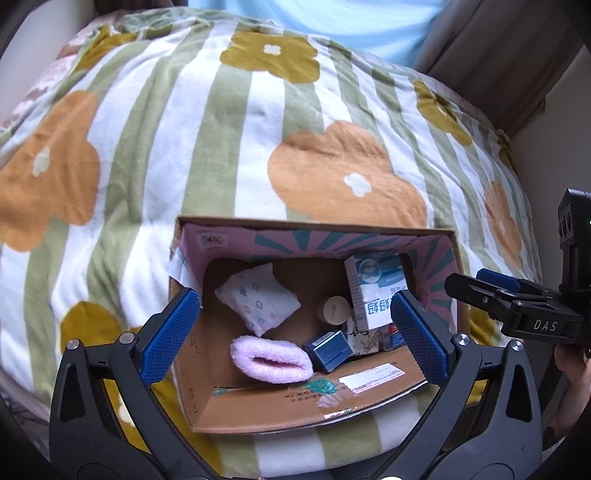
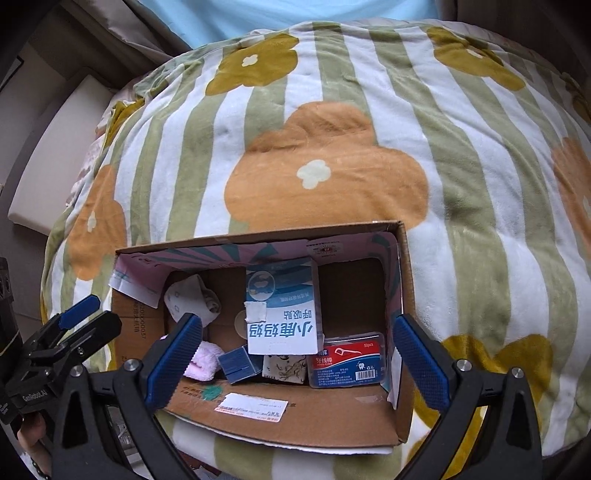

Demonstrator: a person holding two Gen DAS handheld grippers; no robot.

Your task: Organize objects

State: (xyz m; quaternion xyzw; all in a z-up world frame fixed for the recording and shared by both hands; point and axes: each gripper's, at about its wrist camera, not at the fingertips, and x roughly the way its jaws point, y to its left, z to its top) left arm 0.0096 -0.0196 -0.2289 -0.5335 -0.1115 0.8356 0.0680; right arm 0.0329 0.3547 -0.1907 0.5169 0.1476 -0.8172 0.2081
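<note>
An open cardboard box (image 1: pixel 280 413) (image 2: pixel 404 280) sits on a flowered blanket. Inside lie a pink fluffy sock (image 1: pixel 271 360) (image 2: pixel 201 363), a white patterned pouch (image 1: pixel 258 299) (image 2: pixel 192 297), a small dark blue box (image 1: pixel 327 349) (image 2: pixel 236 362), a round beige jar (image 1: pixel 332 310), a tall blue-and-white carton (image 1: pixel 375 291) (image 2: pixel 282 306) and a floss-pick case (image 2: pixel 347 363). My left gripper (image 1: pixel 295 338) hangs open above the box with nothing between its fingers. My right gripper (image 2: pixel 295 360) is open too, empty, over the box's near edge. The right gripper (image 1: pixel 517 306) also shows in the left wrist view, and the left gripper (image 2: pixel 74 325) in the right wrist view.
The striped blanket (image 1: pixel 258 129) (image 2: pixel 480 184) with orange and mustard flowers covers a rounded soft surface all around the box. A light blue cloth (image 1: pixel 332 22) lies at the far edge. A pale cushion or ledge (image 2: pixel 48 166) sits off the blanket to the left.
</note>
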